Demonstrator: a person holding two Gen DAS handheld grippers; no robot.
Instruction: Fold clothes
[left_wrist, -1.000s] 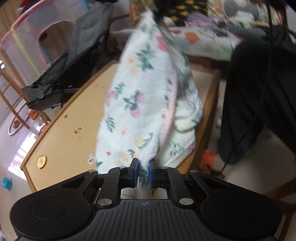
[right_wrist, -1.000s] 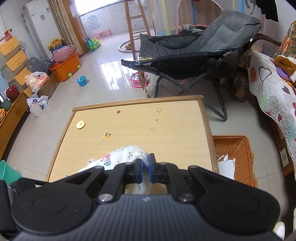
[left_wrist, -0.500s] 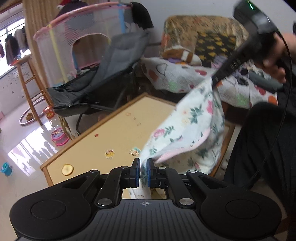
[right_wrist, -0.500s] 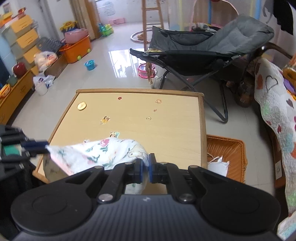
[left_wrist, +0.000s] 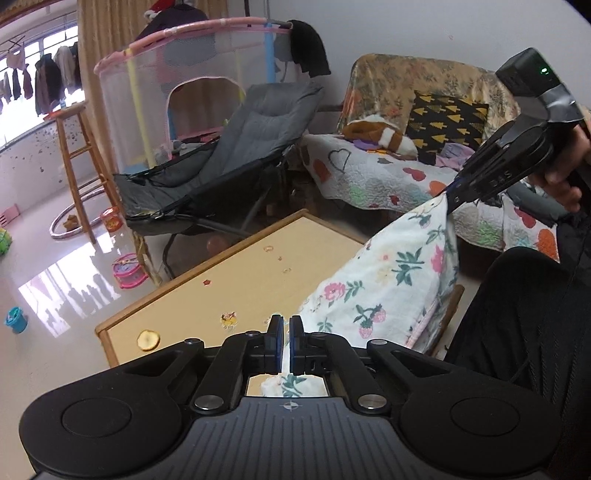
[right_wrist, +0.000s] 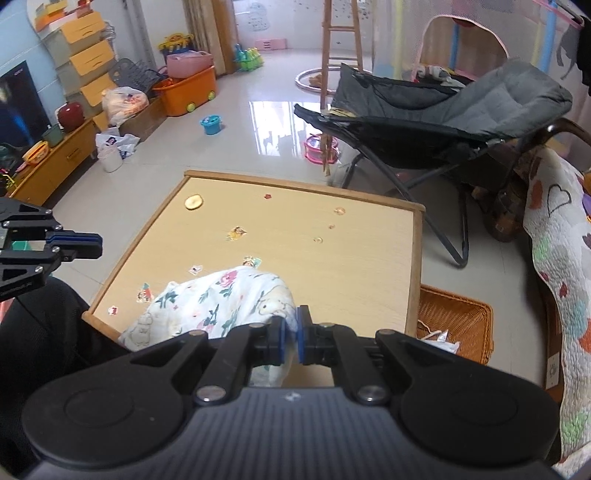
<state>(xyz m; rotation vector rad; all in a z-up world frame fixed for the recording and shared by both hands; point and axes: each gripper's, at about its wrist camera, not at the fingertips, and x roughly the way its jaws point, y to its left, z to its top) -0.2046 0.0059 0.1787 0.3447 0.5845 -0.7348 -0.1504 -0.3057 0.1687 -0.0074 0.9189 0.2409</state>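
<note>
A white floral cloth (left_wrist: 388, 280) with pink trim hangs from my right gripper (right_wrist: 290, 332), which is shut on its top edge. The cloth's lower part (right_wrist: 221, 299) drapes over the near edge of the wooden table (right_wrist: 295, 221). In the left wrist view the right gripper (left_wrist: 448, 203) pinches the cloth high at the right, held by a hand. My left gripper (left_wrist: 284, 325) is closing its jaws on nothing. It hovers apart from the cloth at the left (right_wrist: 99, 243), above the table's near corner.
Small stickers dot the table (left_wrist: 240, 280). A grey recliner (right_wrist: 443, 110) stands beyond it, a wicker basket (right_wrist: 458, 321) lies by its right side, and a quilt-covered sofa (left_wrist: 369, 177) is further right. The person's dark trouser legs (left_wrist: 517, 332) are at the near edge.
The left gripper has let the cloth's corner slip out, closed empty and risen away. The cloth now hangs from the right gripper alone, sagging onto the table.
</note>
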